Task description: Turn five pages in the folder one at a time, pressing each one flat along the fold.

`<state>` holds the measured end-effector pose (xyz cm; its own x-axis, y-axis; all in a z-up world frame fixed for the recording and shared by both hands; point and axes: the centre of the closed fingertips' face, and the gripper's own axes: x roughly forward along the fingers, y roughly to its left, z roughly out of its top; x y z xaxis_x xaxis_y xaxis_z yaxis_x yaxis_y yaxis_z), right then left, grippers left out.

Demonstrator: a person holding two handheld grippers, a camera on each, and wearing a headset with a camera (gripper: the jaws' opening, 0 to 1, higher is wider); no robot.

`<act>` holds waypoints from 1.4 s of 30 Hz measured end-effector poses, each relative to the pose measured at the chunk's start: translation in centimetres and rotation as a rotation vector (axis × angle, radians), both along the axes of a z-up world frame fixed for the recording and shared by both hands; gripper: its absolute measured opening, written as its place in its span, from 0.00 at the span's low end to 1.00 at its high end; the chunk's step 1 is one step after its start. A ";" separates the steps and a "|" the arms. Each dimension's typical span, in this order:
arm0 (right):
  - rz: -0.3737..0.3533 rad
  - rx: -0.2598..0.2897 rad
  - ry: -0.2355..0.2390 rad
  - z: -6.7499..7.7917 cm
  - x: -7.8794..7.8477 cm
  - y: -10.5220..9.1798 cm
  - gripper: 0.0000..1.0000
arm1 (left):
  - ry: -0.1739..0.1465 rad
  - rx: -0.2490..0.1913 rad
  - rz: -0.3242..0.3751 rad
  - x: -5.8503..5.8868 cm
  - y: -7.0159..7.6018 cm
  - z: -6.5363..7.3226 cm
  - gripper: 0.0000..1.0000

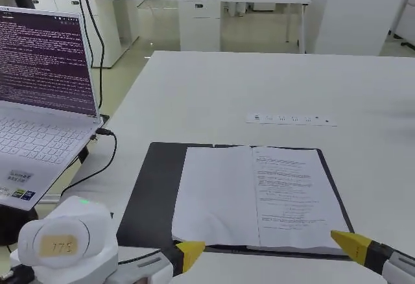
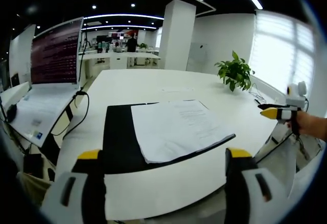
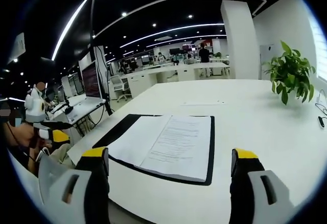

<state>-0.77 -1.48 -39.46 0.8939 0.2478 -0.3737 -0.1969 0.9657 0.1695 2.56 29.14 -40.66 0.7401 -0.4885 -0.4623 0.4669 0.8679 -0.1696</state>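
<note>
Left gripper view: left gripper [image 2: 163, 154] spread wide, gripping nothing, just short of near edge of black folder [image 2: 117, 132]. Right gripper [image 3: 169, 153] equally agape and empty, near folder's near right corner. Folder lying open on white table [image 2: 153, 81]: blank page [image 1: 214, 193] left, wrinkled toward its near edge; printed page [image 1: 292, 193] right. Laptop [image 2: 53, 55] off to left.

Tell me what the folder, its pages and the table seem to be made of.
Folder: probably plastic or coated card, matte black; it lies flat, evenly dull.
Pages: thin white paper, matte; a crease shows near the lower edge.
Table: likely laminate, smooth white with faint sheen.
</note>
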 end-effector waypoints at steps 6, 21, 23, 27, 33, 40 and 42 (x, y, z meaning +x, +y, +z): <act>0.009 0.014 0.019 -0.7 -0.3 0.6 1.00 | 0.005 0.006 -0.030 0.4 -1.2 -0.5 0.99; 0.052 0.040 0.063 -2.2 0.1 2.5 0.98 | 0.007 0.012 -0.175 2.5 -7.6 -1.4 0.95; 0.053 0.046 0.067 -2.4 0.2 2.6 0.98 | 0.013 0.017 -0.195 2.9 -8.5 -1.8 0.94; 0.052 0.055 0.071 -2.6 0.4 2.6 0.97 | 0.003 0.048 -0.264 3.8 -10.4 -2.7 0.89; 0.044 0.059 0.085 -3.1 0.5 2.5 0.98 | 0.009 0.056 -0.331 5.4 -13.4 -4.1 0.85; 0.018 0.073 0.098 -3.7 0.8 1.9 0.97 | 0.027 0.043 -0.384 6.3 -16.8 -5.7 0.82; 0.018 0.071 0.100 -4.0 1.0 1.8 0.97 | 0.036 0.046 -0.407 6.1 -17.9 -6.2 0.81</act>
